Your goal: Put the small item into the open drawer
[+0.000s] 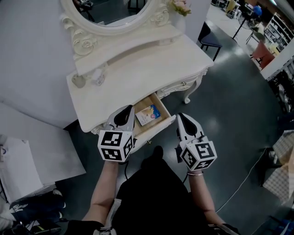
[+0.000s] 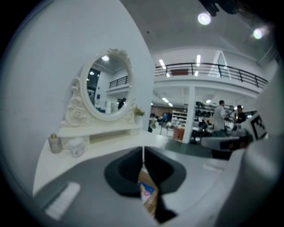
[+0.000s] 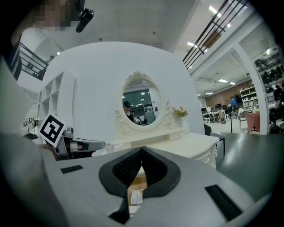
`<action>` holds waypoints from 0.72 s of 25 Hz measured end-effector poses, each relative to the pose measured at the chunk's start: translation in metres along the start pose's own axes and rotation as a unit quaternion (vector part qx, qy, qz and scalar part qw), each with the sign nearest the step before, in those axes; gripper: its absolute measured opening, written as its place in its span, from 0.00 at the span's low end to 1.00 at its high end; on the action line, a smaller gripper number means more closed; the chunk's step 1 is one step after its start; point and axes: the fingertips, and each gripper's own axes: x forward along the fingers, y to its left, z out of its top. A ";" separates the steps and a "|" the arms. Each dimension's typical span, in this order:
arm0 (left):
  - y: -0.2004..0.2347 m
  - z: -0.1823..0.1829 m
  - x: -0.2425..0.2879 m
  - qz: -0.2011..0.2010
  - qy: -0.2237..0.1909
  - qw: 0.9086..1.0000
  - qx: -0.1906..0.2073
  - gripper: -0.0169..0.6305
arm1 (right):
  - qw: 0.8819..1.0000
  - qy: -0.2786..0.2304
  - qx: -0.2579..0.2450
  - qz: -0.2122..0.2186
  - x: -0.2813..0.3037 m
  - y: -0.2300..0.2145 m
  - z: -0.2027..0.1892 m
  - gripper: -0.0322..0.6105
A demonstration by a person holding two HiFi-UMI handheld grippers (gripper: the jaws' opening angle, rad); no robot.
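A white dressing table [image 1: 151,64] has its drawer [image 1: 157,129] pulled open toward me. Inside it lies the small item [image 1: 148,114], a flat blue and yellow packet on the wooden bottom. My left gripper [image 1: 124,111] hovers over the drawer's left end, its jaws shut with nothing between them. My right gripper [image 1: 181,118] hangs just off the drawer's right corner, also shut and holding nothing. In the left gripper view the packet [image 2: 147,191] shows below the left gripper [image 2: 143,153]. The right gripper [image 3: 142,151] looks toward the mirror, with the packet [image 3: 136,196] showing beneath it.
An oval mirror [image 1: 111,13] stands at the table's back. A small jar [image 1: 98,77] and a bottle [image 1: 79,81] sit on the top at the left. A dark chair [image 1: 210,40] stands to the right and a white bag [image 1: 18,167] on the floor left.
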 end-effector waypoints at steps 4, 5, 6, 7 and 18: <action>0.003 0.000 -0.014 0.011 -0.013 1.000 -0.010 0.03 | 1.000 -0.005 0.002 0.004 -0.004 0.007 0.001 0.06; 0.004 -0.001 -0.017 0.013 -0.014 1.000 -0.012 0.03 | 1.000 -0.006 0.001 0.005 -0.005 0.008 0.002 0.06; 0.005 -0.002 -0.020 0.014 -0.015 1.000 -0.014 0.03 | 1.000 -0.008 -0.001 0.006 -0.006 0.010 0.003 0.06; 0.006 -0.003 -0.022 0.016 -0.015 1.000 -0.017 0.03 | 1.000 -0.009 -0.003 0.006 -0.007 0.011 0.004 0.06; 0.013 -0.017 -0.037 0.020 -0.011 0.999 -0.040 0.03 | 1.000 -0.016 0.002 0.006 -0.014 0.017 0.006 0.05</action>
